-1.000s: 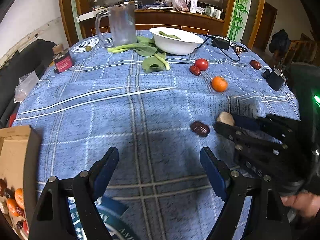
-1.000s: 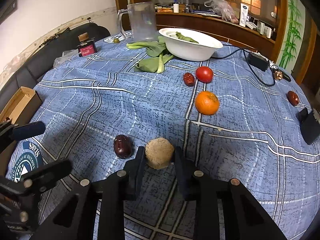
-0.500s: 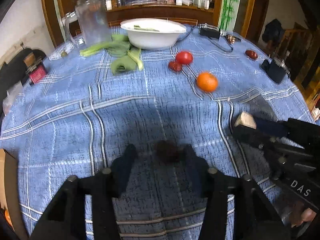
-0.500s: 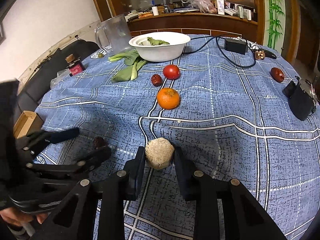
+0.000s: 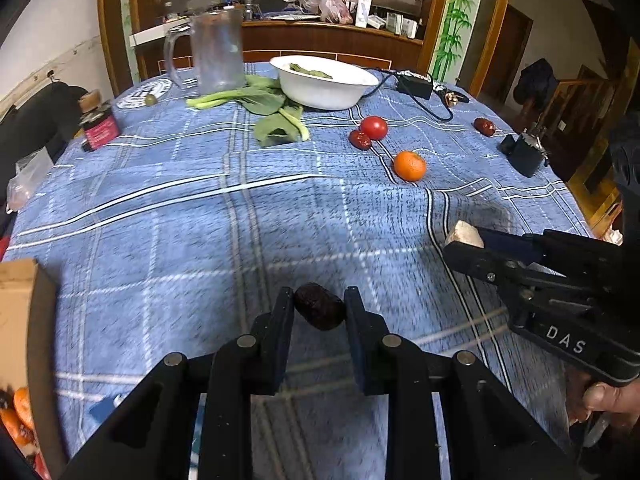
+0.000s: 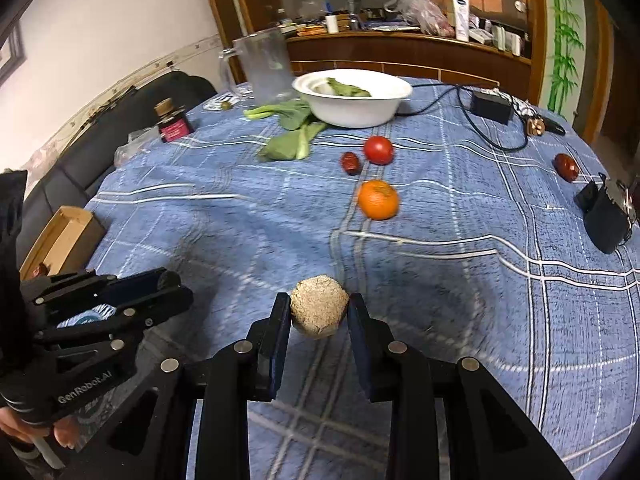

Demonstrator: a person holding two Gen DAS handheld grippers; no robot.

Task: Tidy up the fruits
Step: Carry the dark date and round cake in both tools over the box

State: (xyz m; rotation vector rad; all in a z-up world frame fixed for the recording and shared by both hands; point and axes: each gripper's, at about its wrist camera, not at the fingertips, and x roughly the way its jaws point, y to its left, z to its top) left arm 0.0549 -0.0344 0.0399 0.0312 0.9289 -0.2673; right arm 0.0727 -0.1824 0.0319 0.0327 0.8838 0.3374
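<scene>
My left gripper (image 5: 318, 310) is shut on a dark red date (image 5: 320, 312) and holds it just above the blue checked tablecloth (image 5: 200, 240). My right gripper (image 6: 319, 314) is shut on a rough tan round fruit (image 6: 319, 312), which also shows in the left wrist view (image 5: 464, 234). An orange (image 6: 378, 199), a tomato (image 6: 378, 150) and a red date (image 6: 351, 163) lie further back on the cloth. Another red date (image 6: 567, 167) lies at the far right. A cardboard box (image 5: 20, 320) at the left table edge holds several fruits.
A white bowl (image 5: 324, 86) with greens stands at the back, leafy greens (image 5: 276, 118) beside it. A clear jug (image 5: 216, 58), a small pink jar (image 5: 98, 128), a black adapter with cable (image 6: 490, 106) and a black pouch (image 6: 608, 216) are also on the table.
My left gripper moved forward around the dark date and shut on it. My right gripper kept hold of the tan fruit and lifted a little.
</scene>
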